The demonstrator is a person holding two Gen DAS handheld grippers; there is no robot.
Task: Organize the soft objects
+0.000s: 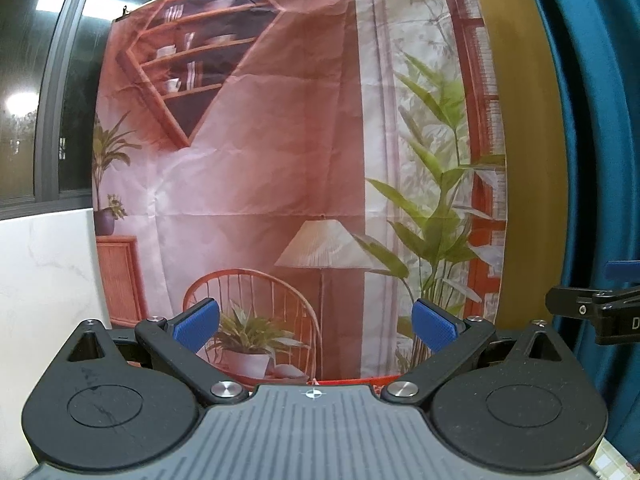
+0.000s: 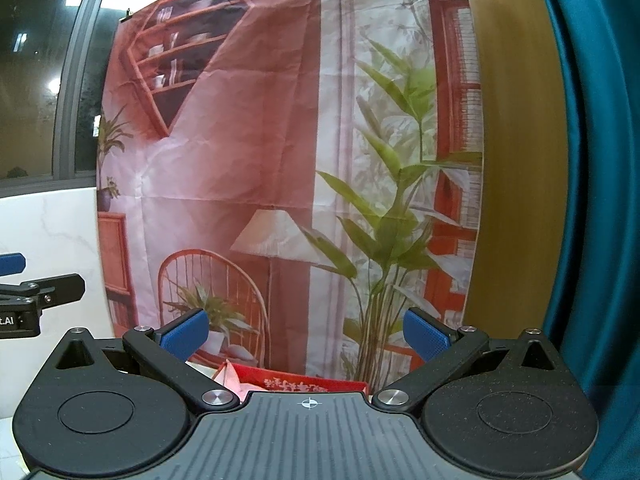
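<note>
bright indoor light | ceiling lamps glare in window [image 1: 52,0] | fisheye-bent edges

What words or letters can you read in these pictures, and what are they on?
"t.AI": white letters on the left hand-held gripper, cut off by the picture's edge.
"D": one white letter on the right hand-held gripper, the rest cut off.
White characters on the red box: too blurred to read.

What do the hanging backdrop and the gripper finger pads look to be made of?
The backdrop looks like thin printed fabric, matte: fold creases and wrinkles cross its room picture. The pads on the open left gripper look like blue rubber or textured plastic; a fine dotted grain shows, the exact material unclear.
</note>
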